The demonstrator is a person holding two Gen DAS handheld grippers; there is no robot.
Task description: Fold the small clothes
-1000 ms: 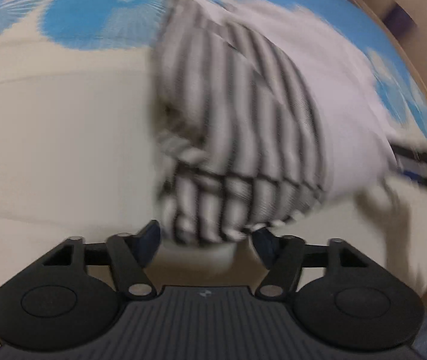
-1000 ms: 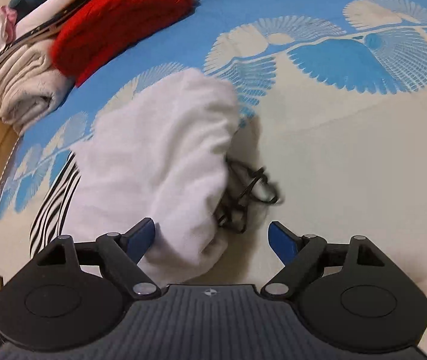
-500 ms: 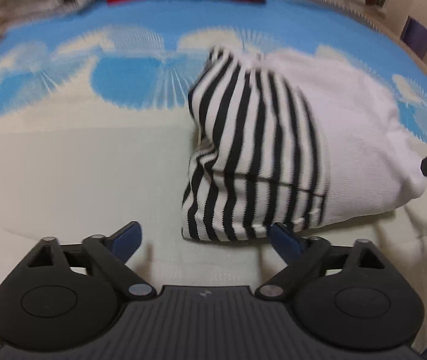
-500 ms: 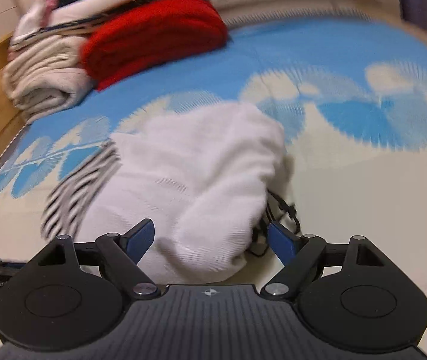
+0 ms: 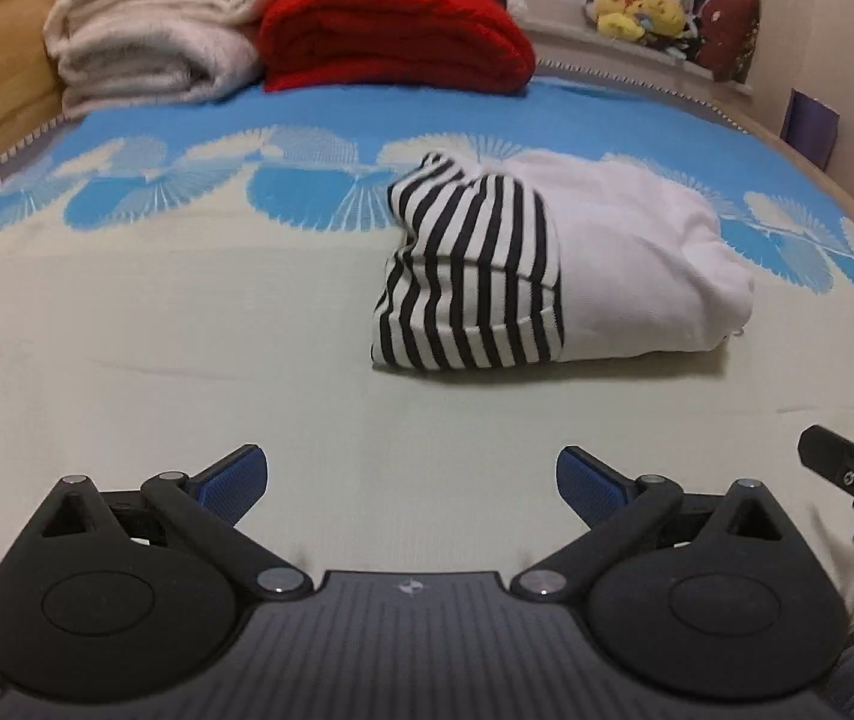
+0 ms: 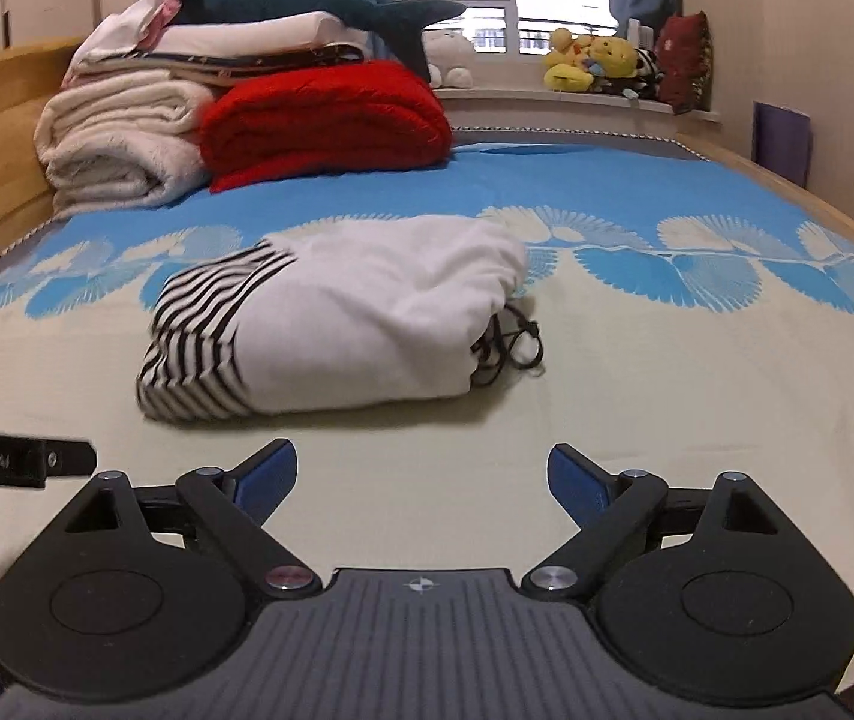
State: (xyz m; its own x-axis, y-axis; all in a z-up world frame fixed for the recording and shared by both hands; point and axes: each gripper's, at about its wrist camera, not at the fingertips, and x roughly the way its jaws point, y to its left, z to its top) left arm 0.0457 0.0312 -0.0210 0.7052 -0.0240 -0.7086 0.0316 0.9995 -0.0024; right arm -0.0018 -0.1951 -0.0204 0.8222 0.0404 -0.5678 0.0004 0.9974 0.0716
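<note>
Both my left gripper (image 5: pixel 412 477) (wide apart) and right gripper (image 6: pixel 423 474) (jaws opening) hold nothing — the folded garment (image 6: pixel 331 330) sits mid-frame on the bed (image 6: pixel 667 390). I'd check its edges — leave the bundle undisturbed.

A bed (image 6: pixel 637 420) carries everything, its cover cream on the near half and blue with pale fan patterns farther off. At the centre lies a folded garment (image 6: pixel 361 324), white with a black-striped part at 9 o'clock and a dark cord spilling onto the cover at 3 o'clock. Toward 11 o'clock, well apart, sit a folded red blanket (image 6: pixel 325 120) and a cream blanket (image 6: pixel 115 150), touching side by side.
</note>
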